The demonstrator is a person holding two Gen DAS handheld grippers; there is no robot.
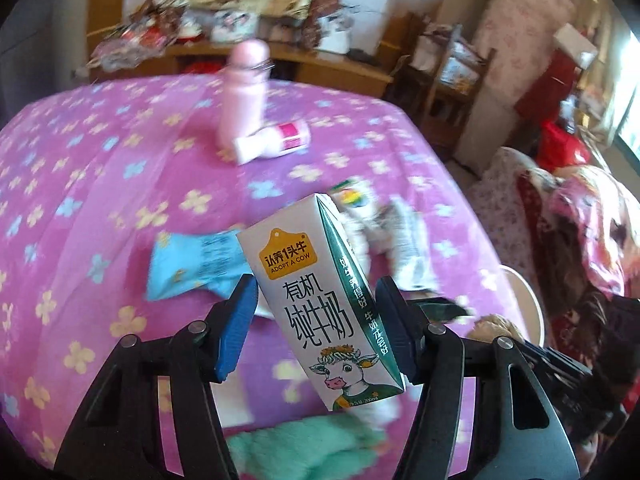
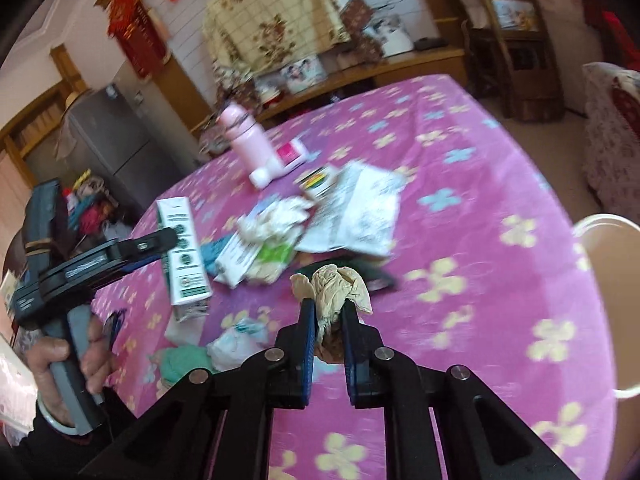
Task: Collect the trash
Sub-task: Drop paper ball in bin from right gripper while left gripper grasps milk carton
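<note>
My left gripper (image 1: pixel 316 300) is shut on a white and green milk carton (image 1: pixel 320 300) and holds it above the pink flowered tablecloth (image 1: pixel 100 200). The carton also shows in the right wrist view (image 2: pixel 184 252), held by the left gripper (image 2: pixel 168 240). My right gripper (image 2: pixel 330 312) is shut on a crumpled beige tissue (image 2: pixel 336 284) above the table. A beige bin (image 2: pixel 612 292) stands beside the table at the right; its rim also shows in the left wrist view (image 1: pixel 528 300). Loose trash lies mid-table: crumpled paper (image 2: pixel 276 216), a printed leaflet (image 2: pixel 356 208), a blue wrapper (image 1: pixel 192 268).
A pink bottle (image 1: pixel 244 92) stands at the far side of the table with a white tube (image 1: pixel 276 140) lying next to it. A green cloth (image 1: pixel 304 448) lies near the front edge. A wooden bench (image 1: pixel 320 64), shelves (image 2: pixel 516 36) and a grey fridge (image 2: pixel 116 140) stand around.
</note>
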